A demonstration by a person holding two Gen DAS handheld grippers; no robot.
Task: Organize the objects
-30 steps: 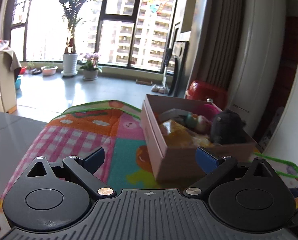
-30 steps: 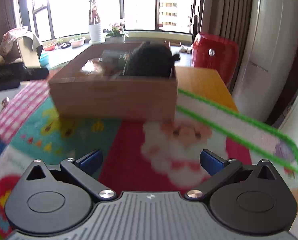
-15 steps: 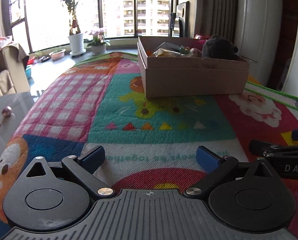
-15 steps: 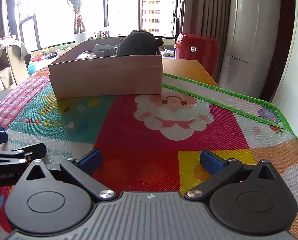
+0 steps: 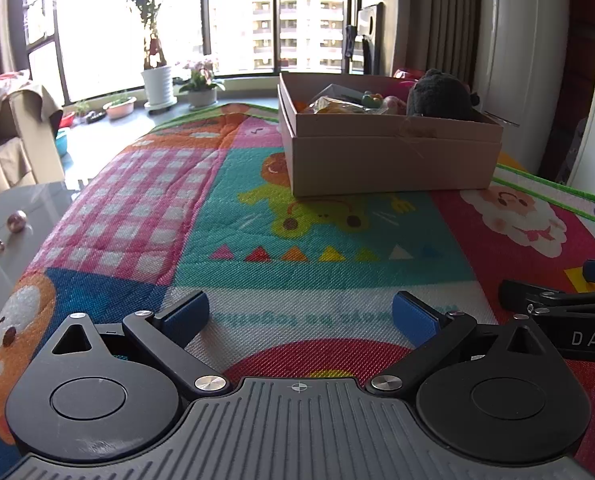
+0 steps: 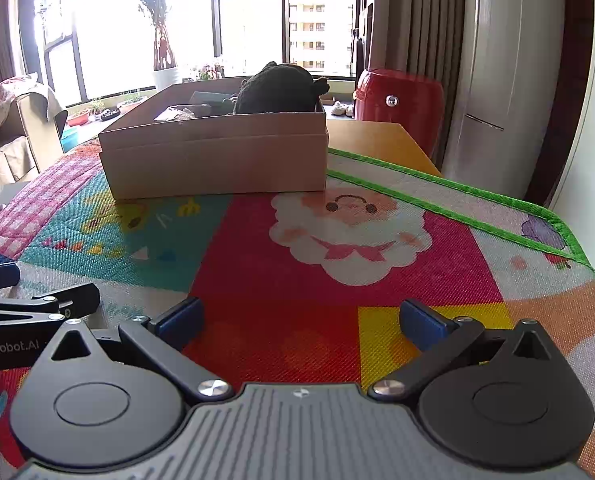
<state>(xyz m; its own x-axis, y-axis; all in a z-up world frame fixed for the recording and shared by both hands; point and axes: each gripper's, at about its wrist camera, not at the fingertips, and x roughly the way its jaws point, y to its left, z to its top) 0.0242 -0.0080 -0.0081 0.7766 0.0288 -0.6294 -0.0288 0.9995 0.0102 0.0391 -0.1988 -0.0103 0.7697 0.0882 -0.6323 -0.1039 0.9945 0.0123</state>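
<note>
Box: a brown cardboard box (image 5: 393,160) sits on the play mat (image 5: 297,240) toward the far end of the desk, near its right edge; its top is open.
Box contents: a dark plush toy (image 5: 441,94) rises above the rim at the right end; beside it lie a crinkly yellow packet (image 5: 333,106) and some small colourful toys (image 5: 377,100), too small to tell apart. In the right wrist view the plush toy (image 6: 279,88) fills the box's (image 6: 217,156) far right corner.
Mat: bright cartoon panels with a green border cover most of the desk; bare wood (image 6: 373,138) shows past the far right edge.
Left claw (image 5: 299,314): low over the near end of the mat, blue fingers (image 5: 187,314) spread wide apart, nothing between them.
Right claw (image 6: 301,318): just beside the left one at the near end, fingers (image 6: 421,322) likewise wide apart and empty.
Beyond the desk: a red bin (image 6: 399,94) stands on the floor.
</note>
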